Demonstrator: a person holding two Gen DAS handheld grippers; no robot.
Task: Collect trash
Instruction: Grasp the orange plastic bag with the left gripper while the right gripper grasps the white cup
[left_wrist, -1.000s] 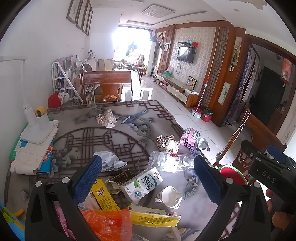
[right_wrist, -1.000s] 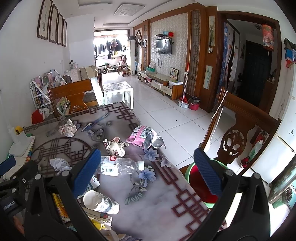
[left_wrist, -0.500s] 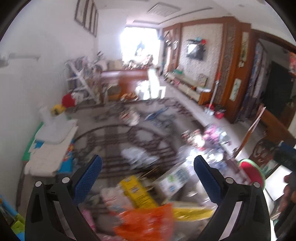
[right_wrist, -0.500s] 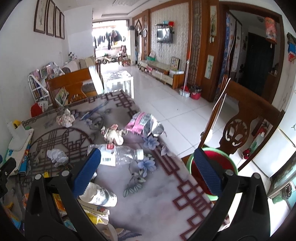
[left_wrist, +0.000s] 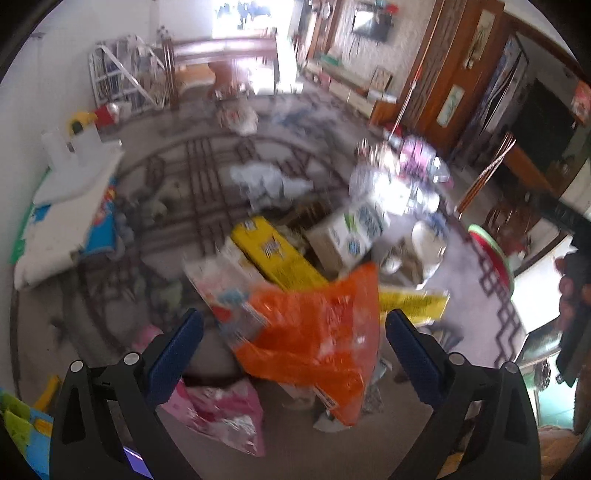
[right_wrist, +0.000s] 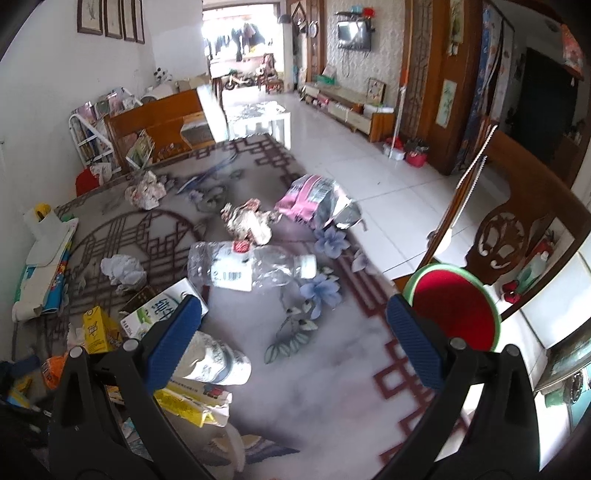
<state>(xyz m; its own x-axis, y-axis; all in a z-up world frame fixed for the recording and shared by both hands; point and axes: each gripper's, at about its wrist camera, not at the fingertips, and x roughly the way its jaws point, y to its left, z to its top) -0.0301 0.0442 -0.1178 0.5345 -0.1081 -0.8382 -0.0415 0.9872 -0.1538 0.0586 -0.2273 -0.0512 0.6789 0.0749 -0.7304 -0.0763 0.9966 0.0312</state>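
1. Above the littered worktop (right_wrist: 332, 387), the left tool (left_wrist: 293, 334) hangs released and empty, jaws spread either side of an orange plastic wrapper (left_wrist: 314, 332); the right tool (right_wrist: 293, 325) is likewise spread and holding nothing, over a tipped paper cup (right_wrist: 212, 363).
2. Trash lies scattered across the patterned cloth: a clear plastic bottle (right_wrist: 251, 267), a milk carton (right_wrist: 159, 310), a yellow carton (left_wrist: 275, 253), crumpled paper (right_wrist: 123, 269) and a pink foil bag (right_wrist: 317, 201); a red bin with a green rim (right_wrist: 456, 312) waits off the worktop's right edge.
3. Likely trouble: the left view is smeared, so the wrapper's edge is hard to place, and a closing jaw could pinch only a loose fold and let it slip.
4. Overlapping wrappers may lift together and spill.
5. The bottle and cup, both lying on their sides, could roll off if nudged.
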